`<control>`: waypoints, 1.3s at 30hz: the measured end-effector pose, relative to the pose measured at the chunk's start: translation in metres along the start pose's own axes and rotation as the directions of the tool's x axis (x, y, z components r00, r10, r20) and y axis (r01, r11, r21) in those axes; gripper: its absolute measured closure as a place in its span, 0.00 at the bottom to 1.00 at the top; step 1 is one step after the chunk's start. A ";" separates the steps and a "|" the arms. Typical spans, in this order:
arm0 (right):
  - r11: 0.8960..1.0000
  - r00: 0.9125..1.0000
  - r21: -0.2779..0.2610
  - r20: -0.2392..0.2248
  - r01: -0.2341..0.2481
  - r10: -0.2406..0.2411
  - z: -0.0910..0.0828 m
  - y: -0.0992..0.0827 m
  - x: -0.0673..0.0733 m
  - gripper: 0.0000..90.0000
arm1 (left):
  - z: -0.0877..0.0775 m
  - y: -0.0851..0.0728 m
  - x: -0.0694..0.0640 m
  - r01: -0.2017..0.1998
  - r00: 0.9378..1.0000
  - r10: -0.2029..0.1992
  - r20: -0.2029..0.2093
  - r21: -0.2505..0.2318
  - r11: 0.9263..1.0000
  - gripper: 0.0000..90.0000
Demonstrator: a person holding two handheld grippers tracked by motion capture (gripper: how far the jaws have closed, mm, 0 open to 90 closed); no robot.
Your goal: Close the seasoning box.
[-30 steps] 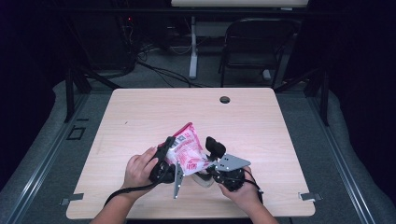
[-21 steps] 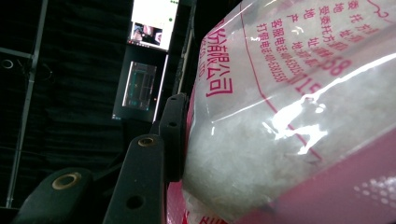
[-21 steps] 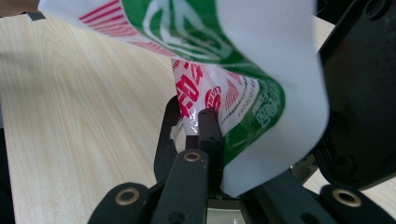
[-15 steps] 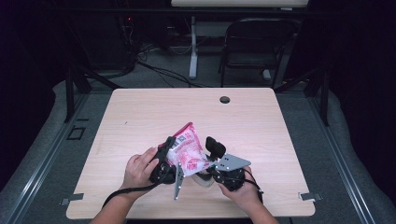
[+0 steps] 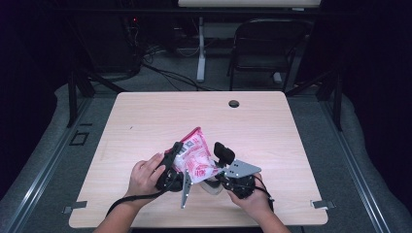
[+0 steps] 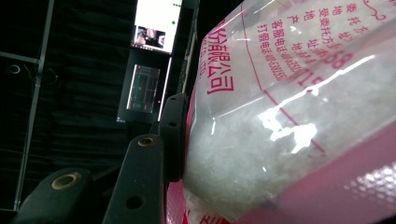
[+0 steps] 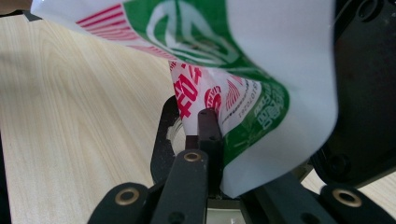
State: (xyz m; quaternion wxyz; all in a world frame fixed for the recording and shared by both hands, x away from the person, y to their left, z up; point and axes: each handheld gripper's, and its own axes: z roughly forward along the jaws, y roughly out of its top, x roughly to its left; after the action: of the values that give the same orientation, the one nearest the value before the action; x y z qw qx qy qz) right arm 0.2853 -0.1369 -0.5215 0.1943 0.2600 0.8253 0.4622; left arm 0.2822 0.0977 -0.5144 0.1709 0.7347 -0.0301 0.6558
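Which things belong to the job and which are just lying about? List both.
In the job:
- pink and white bag
- left gripper
- right gripper

Lying about:
- table with its cable hole
- chair behind

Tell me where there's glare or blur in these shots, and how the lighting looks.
High view: the table is evenly lit, the room behind it dark. Left gripper view: white glare streaks cross the clear part of the bag, yet its pink print stays sharp. Right gripper view: the bag's near white edge is soft and out of focus, while the wood grain reads clearly.
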 end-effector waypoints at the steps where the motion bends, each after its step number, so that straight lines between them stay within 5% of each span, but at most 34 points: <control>1: 1.000 1.000 -0.001 0.000 0.000 0.000 0.000 0.000 0.000 1.00 | 0.000 0.000 0.000 0.001 1.000 -0.001 0.000 -0.001 1.000 0.73; 39: 1.000 1.000 -0.025 0.012 0.000 0.000 -0.003 0.002 0.002 0.97 | 0.001 -0.001 0.001 -0.014 1.000 0.014 0.016 0.015 1.000 0.73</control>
State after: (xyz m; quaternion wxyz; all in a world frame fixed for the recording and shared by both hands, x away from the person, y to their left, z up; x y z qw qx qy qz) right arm 0.2825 -0.1368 -0.5186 0.2026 0.2602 0.8182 0.4709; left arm 0.2838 0.0983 -0.5133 0.1606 0.7410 -0.0320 0.6512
